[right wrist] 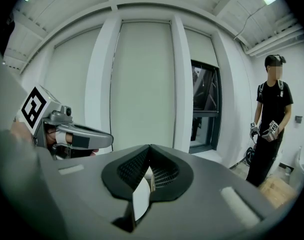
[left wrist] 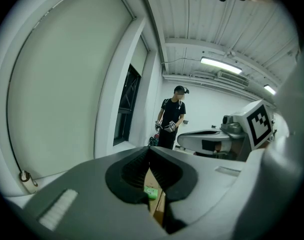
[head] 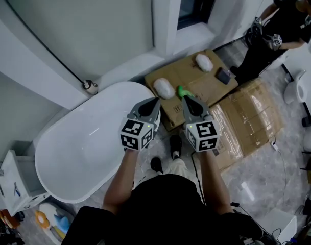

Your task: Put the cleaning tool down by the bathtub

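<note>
A white fluffy cleaning tool (head: 164, 88) with a green handle (head: 185, 92) lies on flattened cardboard (head: 196, 78) beside the white bathtub (head: 89, 142). My left gripper (head: 156, 101) hovers just short of the white head, jaws shut and empty. My right gripper (head: 187, 99) hangs beside it with its tip right by the green handle, shut with nothing between its jaws. In the left gripper view the jaws (left wrist: 149, 149) meet, and a bit of green (left wrist: 151, 191) shows below them. The jaws (right wrist: 150, 146) also meet in the right gripper view.
A second white fluffy tool (head: 204, 62) and a dark object (head: 223, 75) lie farther back on the cardboard. More cardboard (head: 249, 119) covers the floor to the right. A person in black (head: 283, 27) stands at the far right with grippers. Cluttered shelves (head: 12, 188) stand left of the tub.
</note>
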The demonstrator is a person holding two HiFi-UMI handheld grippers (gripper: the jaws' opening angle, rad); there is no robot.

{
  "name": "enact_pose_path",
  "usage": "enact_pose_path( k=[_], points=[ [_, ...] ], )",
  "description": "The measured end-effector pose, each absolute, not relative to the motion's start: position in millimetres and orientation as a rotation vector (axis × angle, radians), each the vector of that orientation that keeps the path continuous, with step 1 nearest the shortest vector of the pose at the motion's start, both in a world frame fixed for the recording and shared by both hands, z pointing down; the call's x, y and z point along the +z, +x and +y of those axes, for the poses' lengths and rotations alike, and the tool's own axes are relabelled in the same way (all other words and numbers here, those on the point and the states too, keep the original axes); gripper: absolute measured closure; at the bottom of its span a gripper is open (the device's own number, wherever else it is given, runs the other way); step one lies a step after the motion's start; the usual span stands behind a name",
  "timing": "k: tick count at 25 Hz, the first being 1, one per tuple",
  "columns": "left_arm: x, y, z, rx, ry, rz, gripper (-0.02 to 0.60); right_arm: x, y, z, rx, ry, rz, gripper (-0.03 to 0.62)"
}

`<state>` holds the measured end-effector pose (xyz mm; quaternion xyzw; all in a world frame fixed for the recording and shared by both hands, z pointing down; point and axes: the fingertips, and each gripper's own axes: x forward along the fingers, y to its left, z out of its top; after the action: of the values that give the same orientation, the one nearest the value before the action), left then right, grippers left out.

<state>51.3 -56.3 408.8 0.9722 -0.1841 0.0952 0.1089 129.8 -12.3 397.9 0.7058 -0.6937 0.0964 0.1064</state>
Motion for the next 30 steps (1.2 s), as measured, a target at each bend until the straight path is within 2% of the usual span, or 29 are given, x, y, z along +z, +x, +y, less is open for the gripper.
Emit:
enact_pose_path(
  k=[30],
  points=[
    [389.1, 36.3, -20.8, 0.247, 2.916, -0.456, 0.584, 366.0, 96.6, 28.0, 0.204, 2.122, -2.075, 0.586]
  ],
)
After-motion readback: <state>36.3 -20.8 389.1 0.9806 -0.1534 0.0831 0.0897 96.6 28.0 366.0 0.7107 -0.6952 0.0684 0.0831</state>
